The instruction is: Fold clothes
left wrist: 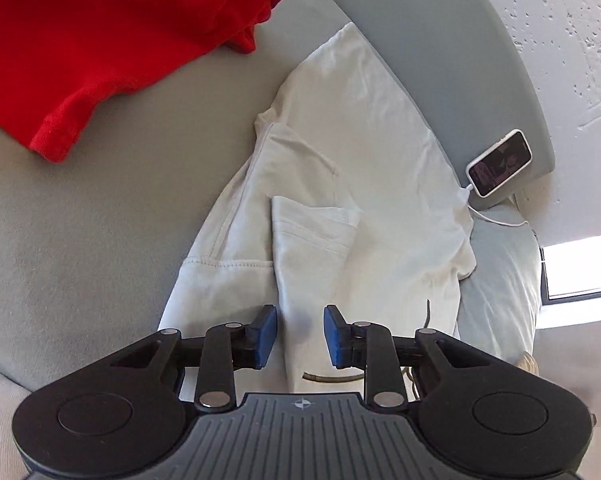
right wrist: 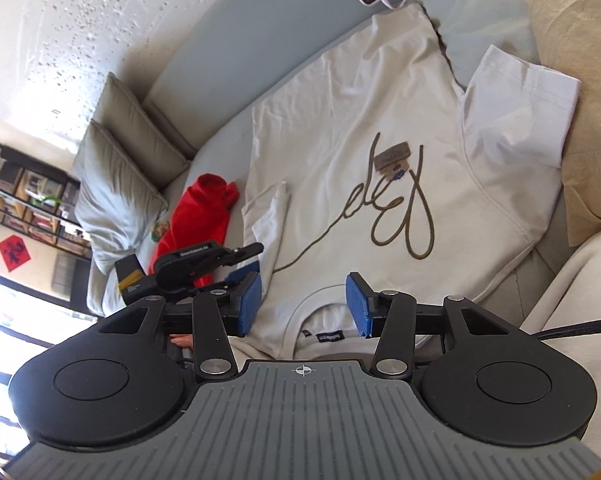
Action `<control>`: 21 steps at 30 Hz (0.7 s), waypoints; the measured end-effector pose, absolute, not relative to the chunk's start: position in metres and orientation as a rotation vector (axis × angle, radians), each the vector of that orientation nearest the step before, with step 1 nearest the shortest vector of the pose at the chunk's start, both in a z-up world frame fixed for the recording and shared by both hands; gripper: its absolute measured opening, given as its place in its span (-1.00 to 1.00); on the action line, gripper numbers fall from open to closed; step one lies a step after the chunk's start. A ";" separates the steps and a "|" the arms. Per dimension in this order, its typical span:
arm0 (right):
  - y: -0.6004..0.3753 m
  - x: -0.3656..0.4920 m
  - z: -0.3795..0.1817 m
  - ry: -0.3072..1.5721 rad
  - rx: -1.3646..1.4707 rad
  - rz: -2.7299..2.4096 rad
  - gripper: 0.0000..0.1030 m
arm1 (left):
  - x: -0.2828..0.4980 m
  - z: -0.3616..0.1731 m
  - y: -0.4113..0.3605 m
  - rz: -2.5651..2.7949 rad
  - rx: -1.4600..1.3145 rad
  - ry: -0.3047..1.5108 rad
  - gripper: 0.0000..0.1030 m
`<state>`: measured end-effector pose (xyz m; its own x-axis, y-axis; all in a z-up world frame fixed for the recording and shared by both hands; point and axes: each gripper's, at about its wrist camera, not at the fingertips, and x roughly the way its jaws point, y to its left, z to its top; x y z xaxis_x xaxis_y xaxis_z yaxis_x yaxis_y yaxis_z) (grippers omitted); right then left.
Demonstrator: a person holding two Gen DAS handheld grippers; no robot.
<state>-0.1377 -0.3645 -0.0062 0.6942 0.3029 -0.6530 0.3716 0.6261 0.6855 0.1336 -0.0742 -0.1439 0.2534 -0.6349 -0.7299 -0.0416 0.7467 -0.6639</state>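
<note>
2 tongs (left wrist: 300, 336) (right wrist: 303, 305) tilt down over shirt (right wrist: 340, 168).

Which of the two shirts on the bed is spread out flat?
The white shirt, lying flat with its brown script showing and one sleeve folded in. The red shirt lies bunched beside it.

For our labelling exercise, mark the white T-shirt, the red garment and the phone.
white cotton T-shirt (right wrist: 340, 120): right wrist view, plain chest fabric.
red knit garment (left wrist: 100, 32): left wrist view, flat body.
white-cased phone (left wrist: 499, 163): left wrist view, screen.
</note>
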 end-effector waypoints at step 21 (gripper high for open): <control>-0.363 -0.133 -0.013 0.867 0.907 -0.050 -0.03 | 0.156 -0.104 -0.067 -0.453 -0.556 1.019 -1.00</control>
<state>-0.1333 -0.3629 -0.0129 0.6699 0.3062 -0.6763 0.3824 0.6385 0.6679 0.1558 -0.0668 -0.1038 0.4548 -0.5931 -0.6644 0.0965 0.7745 -0.6252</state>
